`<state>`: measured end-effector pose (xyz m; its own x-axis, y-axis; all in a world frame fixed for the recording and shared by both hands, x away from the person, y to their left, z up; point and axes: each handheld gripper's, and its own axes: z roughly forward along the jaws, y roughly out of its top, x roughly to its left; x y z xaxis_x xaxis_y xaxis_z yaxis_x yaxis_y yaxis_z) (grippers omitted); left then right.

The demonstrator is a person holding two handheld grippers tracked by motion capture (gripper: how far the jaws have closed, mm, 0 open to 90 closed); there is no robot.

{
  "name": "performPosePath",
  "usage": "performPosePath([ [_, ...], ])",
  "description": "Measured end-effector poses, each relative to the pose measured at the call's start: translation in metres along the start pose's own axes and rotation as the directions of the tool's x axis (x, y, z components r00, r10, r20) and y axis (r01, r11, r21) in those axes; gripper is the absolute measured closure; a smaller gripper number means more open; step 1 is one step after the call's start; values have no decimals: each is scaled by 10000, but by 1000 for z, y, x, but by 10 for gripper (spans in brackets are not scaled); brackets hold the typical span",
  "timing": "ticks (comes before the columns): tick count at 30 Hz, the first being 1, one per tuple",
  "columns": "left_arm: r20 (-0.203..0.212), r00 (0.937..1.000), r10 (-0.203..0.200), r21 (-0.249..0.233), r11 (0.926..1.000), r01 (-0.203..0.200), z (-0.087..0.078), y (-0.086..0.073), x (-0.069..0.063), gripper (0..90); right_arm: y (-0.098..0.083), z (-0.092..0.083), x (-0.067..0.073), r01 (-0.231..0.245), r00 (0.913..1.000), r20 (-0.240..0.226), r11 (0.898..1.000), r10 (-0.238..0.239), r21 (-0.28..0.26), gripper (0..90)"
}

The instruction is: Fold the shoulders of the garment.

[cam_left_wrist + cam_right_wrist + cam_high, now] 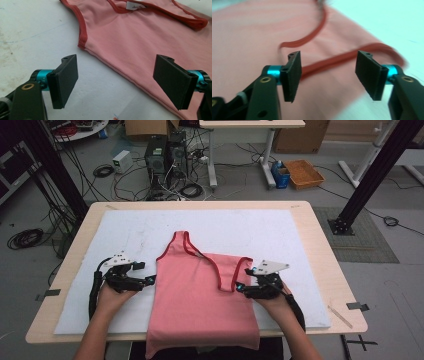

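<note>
Label (pixel 135 6) inside the pink top (pixel 200 295) shows from the left tool (pixel 115 82); both tools gape, empty.

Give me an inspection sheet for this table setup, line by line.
Surface: wooden table under a white mat, faintly marked.
Job's things: pink tank top lying flat, one strap folded across, hem hanging over the near edge.
Clutter: tape pieces at the table's corners.
Grippers: left gripper open beside the top's side seam; right gripper open over the red-trimmed strap, holding nothing.
Cables: black cable trailing from the left gripper; loose cables on the floor.
Surroundings: computer towers, orange basket, black frame posts.
</note>
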<state>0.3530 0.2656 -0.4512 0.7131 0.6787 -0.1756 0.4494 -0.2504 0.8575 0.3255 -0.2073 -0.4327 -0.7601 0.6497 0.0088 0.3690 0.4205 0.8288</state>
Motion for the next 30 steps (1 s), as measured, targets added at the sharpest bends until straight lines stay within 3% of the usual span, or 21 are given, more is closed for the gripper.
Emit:
performPosePath([
  [2, -28, 9999, -146, -145, 9998, 145, -2, 0, 2, 203, -7, -7, -8, -453, 9988, 160, 9986, 457, -278, 296],
  [4, -79, 9999, -147, -161, 9998, 146, -2, 0, 2, 202, -15, -13, -13, -786, 9969, 27, 9959, 788, -445, 282],
  [8, -178, 9996, -205, -152, 9997, 203, -2, 0, 2, 218, -28, -12, -13, -1058, 9941, -280, 9934, 1046, -440, 244],
  [10, -345, 9986, -388, -210, 9991, 381, -2, 0, 3, 218, -27, -12, -12, -842, 9961, -286, 9956, 831, -399, 236],
  [14, -380, 9976, -584, -740, 9957, 555, -4, 6, 3, 218, -27, -10, -15, -1118, 9928, -453, 9935, 1107, -226, 218],
  [20, -516, 9987, 5, -637, 9980, -38, 14, 30, -2, 218, -29, -13, -14, -1161, 9929, -341, 9916, 1143, -564, 219],
  [24, -488, 9987, 174, -517, 9985, -199, 31, 49, -2, 218, -29, -13, -14, -1109, 9934, -342, 9923, 1092, -557, 219],
  [30, -516, 9986, 106, -270, 9996, -120, 56, 75, 8, 218, -29, -12, -15, -1231, 9920, -352, 9911, 1214, -498, 218],
])
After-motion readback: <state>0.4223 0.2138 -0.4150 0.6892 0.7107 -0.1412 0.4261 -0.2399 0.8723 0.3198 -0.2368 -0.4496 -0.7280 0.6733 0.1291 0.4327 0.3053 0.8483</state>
